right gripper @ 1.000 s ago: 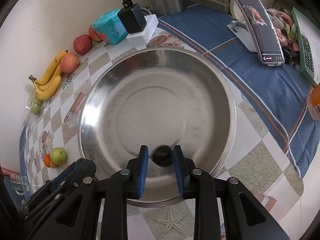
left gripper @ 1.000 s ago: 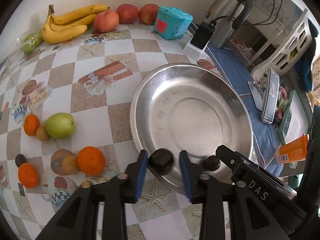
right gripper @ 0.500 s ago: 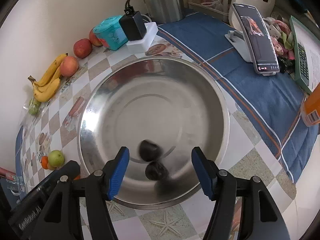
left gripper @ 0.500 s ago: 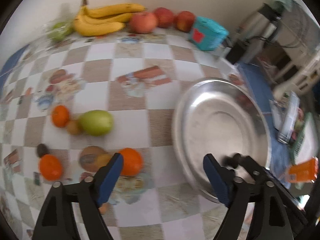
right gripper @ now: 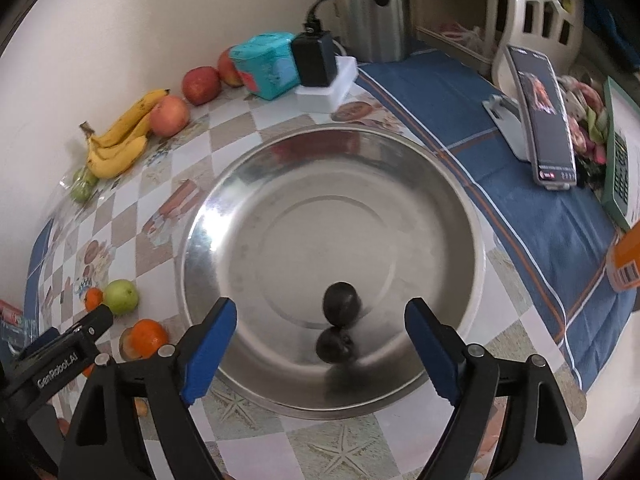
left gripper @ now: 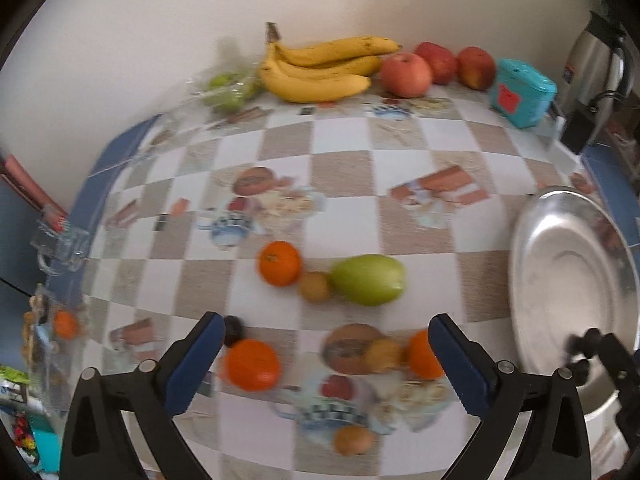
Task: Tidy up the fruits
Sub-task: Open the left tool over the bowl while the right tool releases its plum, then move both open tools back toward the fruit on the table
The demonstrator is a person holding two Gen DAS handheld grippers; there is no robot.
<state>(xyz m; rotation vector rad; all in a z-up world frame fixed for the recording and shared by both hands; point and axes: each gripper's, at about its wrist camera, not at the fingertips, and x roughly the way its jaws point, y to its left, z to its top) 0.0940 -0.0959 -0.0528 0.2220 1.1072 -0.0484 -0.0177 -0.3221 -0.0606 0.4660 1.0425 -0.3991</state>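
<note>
My left gripper [left gripper: 326, 344] hangs over the checked tablecloth, its jaws opening wide and holding nothing. Below it lie two oranges [left gripper: 252, 364] [left gripper: 424, 354], a small dark plum [left gripper: 233, 330] and a small brown fruit [left gripper: 382, 354]. Farther off are a third orange [left gripper: 280, 263] and a green pear [left gripper: 368, 285]. My right gripper [right gripper: 322, 320] is over the steel bowl [right gripper: 200, 240], its jaws also opening and touching nothing. Two dark plums [right gripper: 342, 309] [right gripper: 334, 345] lie loose in the bowl under it. Bananas [left gripper: 324, 68] and red apples [left gripper: 406, 75] sit by the wall.
A teal box [right gripper: 264, 64], a charger on a white block [right gripper: 316, 60] and a steel kettle [right gripper: 372, 8] stand behind the bowl. On the blue cloth [right gripper: 460, 120] to the right are a phone on a stand [right gripper: 540, 116] and an orange bottle [right gripper: 624, 264]. A glass mug [left gripper: 60, 248] sits at the table's left edge.
Both grippers have opened and let go of their dark plums, which now lie in the bowl. The left gripper has swung left, away from the bowl and over the loose fruit.
</note>
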